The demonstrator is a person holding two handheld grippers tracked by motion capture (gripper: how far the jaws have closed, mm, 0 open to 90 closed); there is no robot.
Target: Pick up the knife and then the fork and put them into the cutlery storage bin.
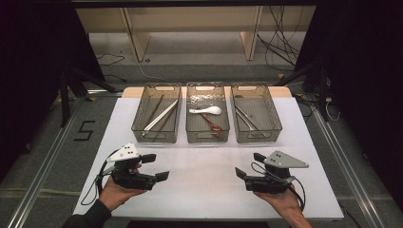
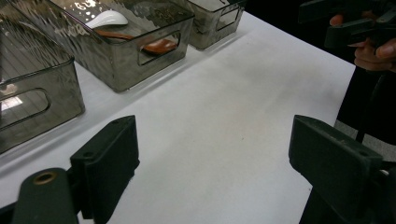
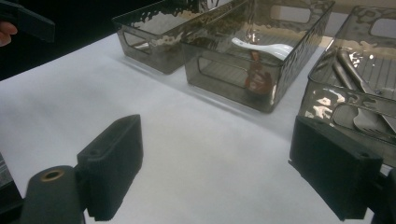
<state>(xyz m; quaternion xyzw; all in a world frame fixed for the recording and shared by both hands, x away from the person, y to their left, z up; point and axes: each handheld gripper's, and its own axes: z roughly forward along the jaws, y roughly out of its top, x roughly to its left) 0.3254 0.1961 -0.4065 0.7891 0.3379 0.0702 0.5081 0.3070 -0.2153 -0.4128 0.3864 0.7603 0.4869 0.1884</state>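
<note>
We've got both grippers, left (image 1: 158, 166) and right (image 1: 250, 166), spread wide, holding nothing. They're hovering over the white table (image 1: 204, 185), near the three bins (image 1: 207, 135)

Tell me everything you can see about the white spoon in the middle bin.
The white spoon is a glossy soup spoon, ceramic or plastic by its look, with a rounded bowl and a short handle. It lies roughly crosswise inside the middle bin, a smoky clear plastic one, bowl toward the right bin. A brown spoon lies beside it toward the near end; whether they touch is unclear. No hand-held gripper is near it.
</note>
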